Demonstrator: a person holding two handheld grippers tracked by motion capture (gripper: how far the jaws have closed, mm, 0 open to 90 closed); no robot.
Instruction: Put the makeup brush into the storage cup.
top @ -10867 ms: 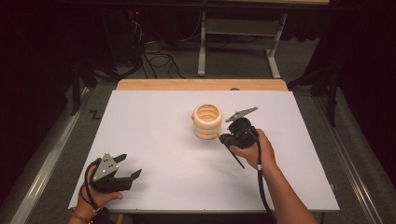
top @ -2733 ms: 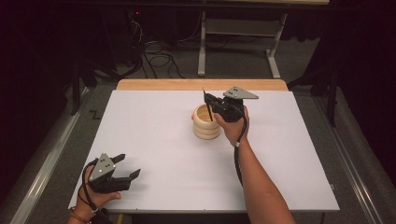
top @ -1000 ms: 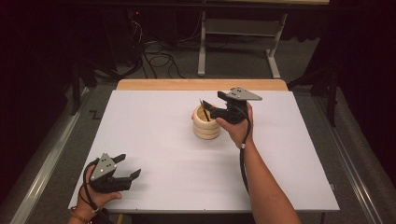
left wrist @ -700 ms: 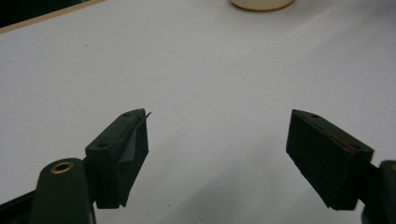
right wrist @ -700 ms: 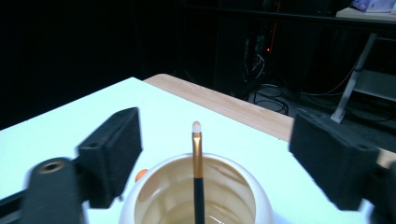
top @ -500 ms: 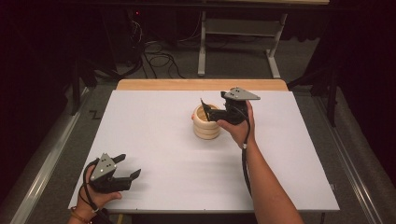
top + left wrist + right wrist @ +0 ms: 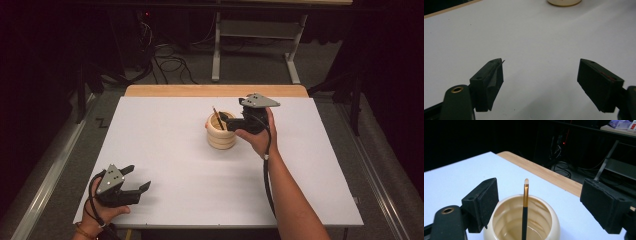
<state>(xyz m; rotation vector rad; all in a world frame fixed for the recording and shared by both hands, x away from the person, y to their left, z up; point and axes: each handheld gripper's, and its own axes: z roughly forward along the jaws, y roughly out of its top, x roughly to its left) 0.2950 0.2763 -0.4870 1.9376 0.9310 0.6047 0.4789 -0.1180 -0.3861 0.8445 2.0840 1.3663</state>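
Looking down from the high view, the right gripper (image 7: 229, 119) sits at the rim of the cream jar (image 7: 221, 136), which stands a little behind the middle of the white tabletop (image 7: 165, 150), nearer its far edge than its near one. The right hand (image 7: 257, 137) wraps the gripper's body from below, forearm stretching up from the near edge, the grey plate uppermost. A thin dark brush (image 7: 218, 118) leans out of the jar, tip toward the far left. Near the near left corner the left gripper (image 7: 137, 182) rests low, cradled in the left hand (image 7: 102, 210), jaws pointing rightward across the tabletop.

From the left gripper view, the jaws stand spread wide over bare white surface with nothing between them; the jar's base (image 7: 564, 2) peeks in at the top.

From the right gripper view, the jaws have just been opening and now stand wide apart above the jar's mouth (image 7: 522, 220). The brush (image 7: 525, 212) stands between them, touching neither pad, its handle dark, its ferrule golden.
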